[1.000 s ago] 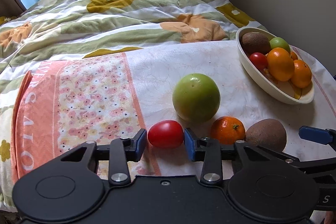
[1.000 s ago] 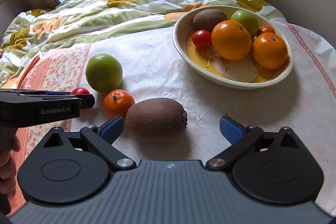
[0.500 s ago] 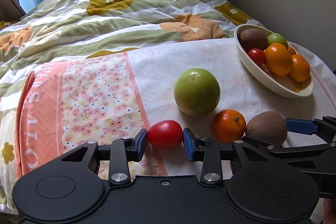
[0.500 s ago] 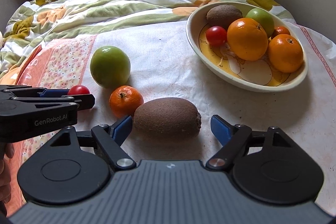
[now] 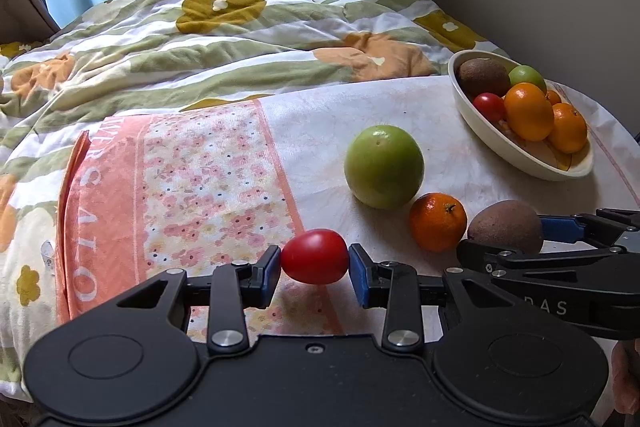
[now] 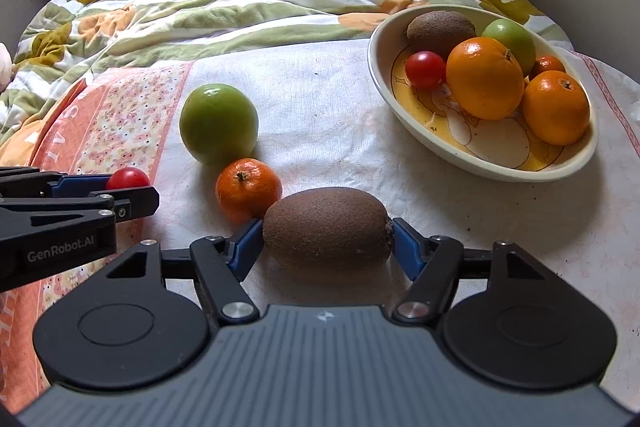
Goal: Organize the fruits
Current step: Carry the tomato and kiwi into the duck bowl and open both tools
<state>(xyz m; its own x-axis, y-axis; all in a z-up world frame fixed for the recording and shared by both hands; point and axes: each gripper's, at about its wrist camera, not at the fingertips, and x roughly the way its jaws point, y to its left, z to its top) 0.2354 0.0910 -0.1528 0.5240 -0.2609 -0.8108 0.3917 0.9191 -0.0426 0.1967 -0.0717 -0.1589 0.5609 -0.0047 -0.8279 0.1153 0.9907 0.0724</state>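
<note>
My left gripper (image 5: pixel 315 267) is shut on a small red tomato (image 5: pixel 314 255), holding it by its two ends low over the cloth. In the right wrist view my right gripper (image 6: pixel 327 242) has its jaws closing on a brown kiwi (image 6: pixel 326 227); both blue pads (image 6: pixel 250 241) touch the ends of the kiwi, which lies on the white cloth. A mandarin (image 6: pixel 248 193) sits just left of the kiwi, touching it, with a large green fruit (image 6: pixel 218 123) behind it. The cream bowl (image 6: pixel 500 173) at the right holds several fruits.
The fruits lie on a white cloth (image 6: pixel 328 107) over a round table, with a pink floral towel (image 5: pixel 180 187) at the left. A rumpled flowered quilt (image 5: pixel 240 39) lies behind, a wall at the right. The two grippers stand close side by side.
The right gripper's jaws have come in from wide apart until the pads meet the kiwi's ends. The left gripper keeps its hold on the tomato and has hardly moved.
</note>
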